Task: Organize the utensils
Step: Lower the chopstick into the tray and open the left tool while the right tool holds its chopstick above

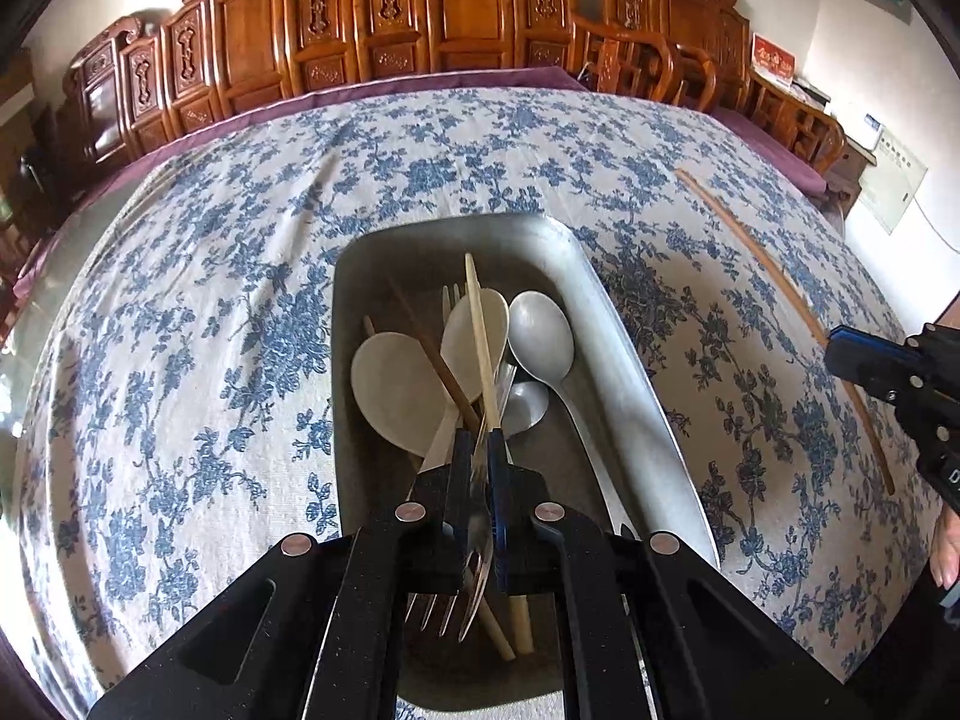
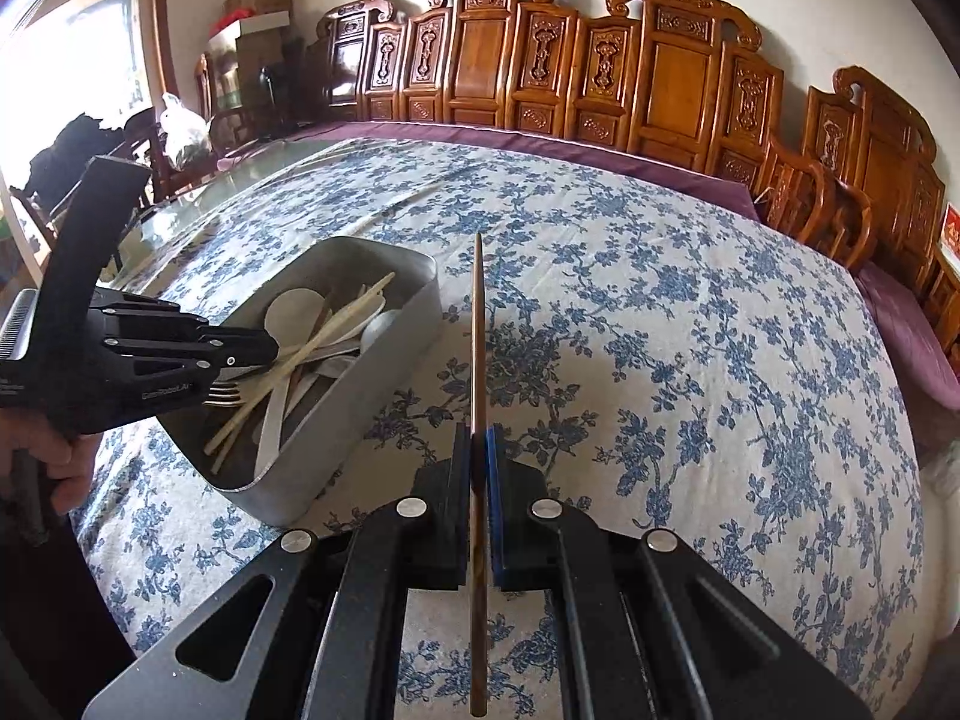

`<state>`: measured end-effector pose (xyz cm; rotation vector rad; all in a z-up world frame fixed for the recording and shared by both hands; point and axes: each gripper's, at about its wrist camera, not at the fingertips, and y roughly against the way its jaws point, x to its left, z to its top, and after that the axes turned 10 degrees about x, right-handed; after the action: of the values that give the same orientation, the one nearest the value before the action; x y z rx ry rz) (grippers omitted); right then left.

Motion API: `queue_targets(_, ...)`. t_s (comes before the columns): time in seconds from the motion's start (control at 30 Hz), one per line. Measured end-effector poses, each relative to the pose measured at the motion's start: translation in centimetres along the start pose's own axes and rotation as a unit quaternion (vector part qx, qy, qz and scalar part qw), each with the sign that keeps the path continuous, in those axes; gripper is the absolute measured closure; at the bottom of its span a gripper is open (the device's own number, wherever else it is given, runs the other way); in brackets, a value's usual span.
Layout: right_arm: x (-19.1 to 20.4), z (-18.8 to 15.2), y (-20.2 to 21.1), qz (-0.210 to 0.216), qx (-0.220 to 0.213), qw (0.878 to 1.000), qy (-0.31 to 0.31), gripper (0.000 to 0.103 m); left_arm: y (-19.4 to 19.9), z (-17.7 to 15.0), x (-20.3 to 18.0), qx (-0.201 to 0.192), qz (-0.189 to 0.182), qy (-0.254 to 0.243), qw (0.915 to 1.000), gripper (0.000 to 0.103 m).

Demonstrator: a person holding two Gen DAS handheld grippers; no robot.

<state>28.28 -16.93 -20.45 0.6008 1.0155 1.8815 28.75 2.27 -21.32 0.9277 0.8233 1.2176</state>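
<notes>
Left wrist view shows the left gripper (image 1: 477, 450) pinching a fork (image 1: 474, 564) over the tray (image 1: 630, 372), so lower it before letting go, while the right gripper (image 2: 478, 450) clamps a chopstick (image 2: 478, 324) above the tabletop (image 2: 690, 330).

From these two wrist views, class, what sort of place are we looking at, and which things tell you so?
Most likely a home dining room. A large table under a blue floral tablecloth, carved wooden chairs along the wall, and a metal tray of spoons, forks and chopsticks suggest it.
</notes>
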Motion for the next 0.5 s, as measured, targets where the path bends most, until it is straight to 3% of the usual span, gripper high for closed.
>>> queue_targets(0.23,1.7,1.2,-0.4,0.022,-0.005,1.000,-0.008,0.097,1.4,0.1,0.5,-0.020,0.006,0.003,0.9998,0.096)
queue_targets(0.33,2.8,2.0,-0.8,0.032,-0.007,0.999,-0.005,0.097,2.1,0.3,1.3,-0.031,0.002,0.013,0.9994,0.088)
queue_targets(0.5,4.4,3.4,-1.3,0.052,-0.011,0.999,-0.007,0.097,2.9,0.5,2.9,-0.042,0.001,0.034,0.9986,0.086)
